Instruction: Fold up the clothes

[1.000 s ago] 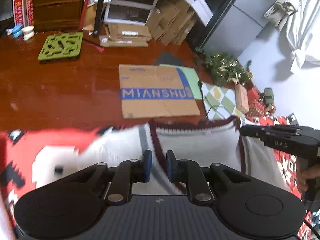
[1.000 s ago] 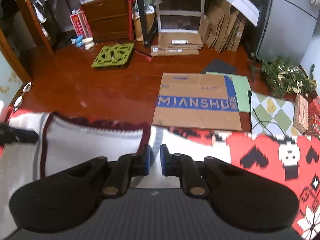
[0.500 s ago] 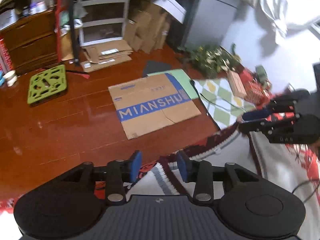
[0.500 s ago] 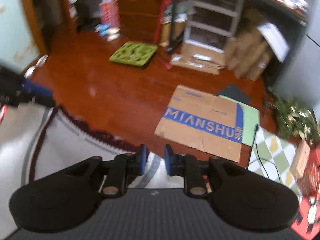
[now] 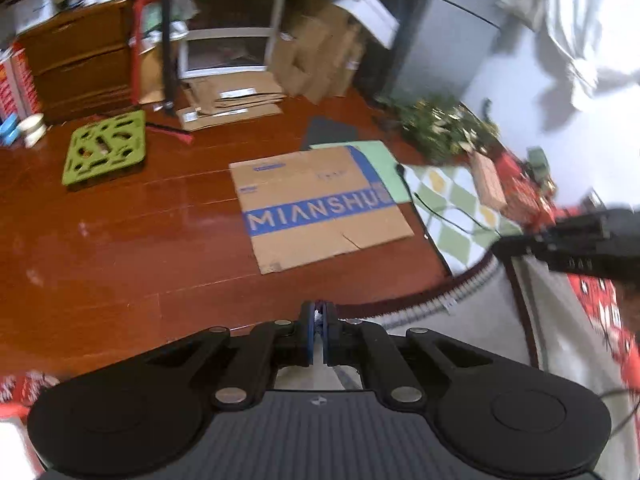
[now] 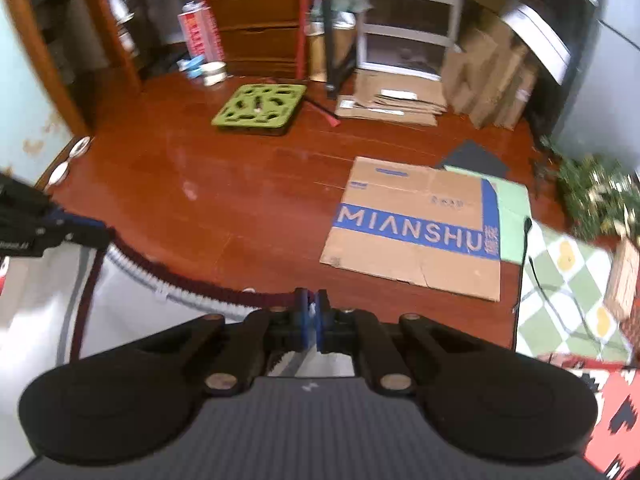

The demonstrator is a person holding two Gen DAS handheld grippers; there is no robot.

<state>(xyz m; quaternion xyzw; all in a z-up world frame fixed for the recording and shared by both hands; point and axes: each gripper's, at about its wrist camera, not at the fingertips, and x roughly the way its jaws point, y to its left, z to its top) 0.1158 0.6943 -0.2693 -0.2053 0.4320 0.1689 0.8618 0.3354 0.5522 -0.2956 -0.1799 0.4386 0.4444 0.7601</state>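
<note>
- Two grippers clamp the same garment: the left gripper (image 5: 319, 322) has its blue pads pinched together on the sweater's (image 5: 472, 320) ribbed hem, and the right gripper (image 6: 311, 312) is likewise clamped on that hem further along. Both sets of jaws have just been closing, with the knit between them.
- The sweater is pale grey-white with a dark maroon band along the edge, a white-and-grey ribbed strip beside it, and a maroon stripe running down one side.
- Its hem sags in a shallow curve between the two grippers, on the near side of the flattened MIANSHU cardboard (image 5: 320, 208), which lies on the red-brown wooden floor (image 5: 120, 240).
- A red patterned cloth (image 6: 616, 412) shows beneath and beside the sweater, nearer the cameras than the cardboard.
- A green perforated mat (image 6: 260, 108) lies beyond the cardboard, well apart from the sweater.
- A green-and-white checked mat (image 6: 568, 280) lies just beside the cardboard.
</note>
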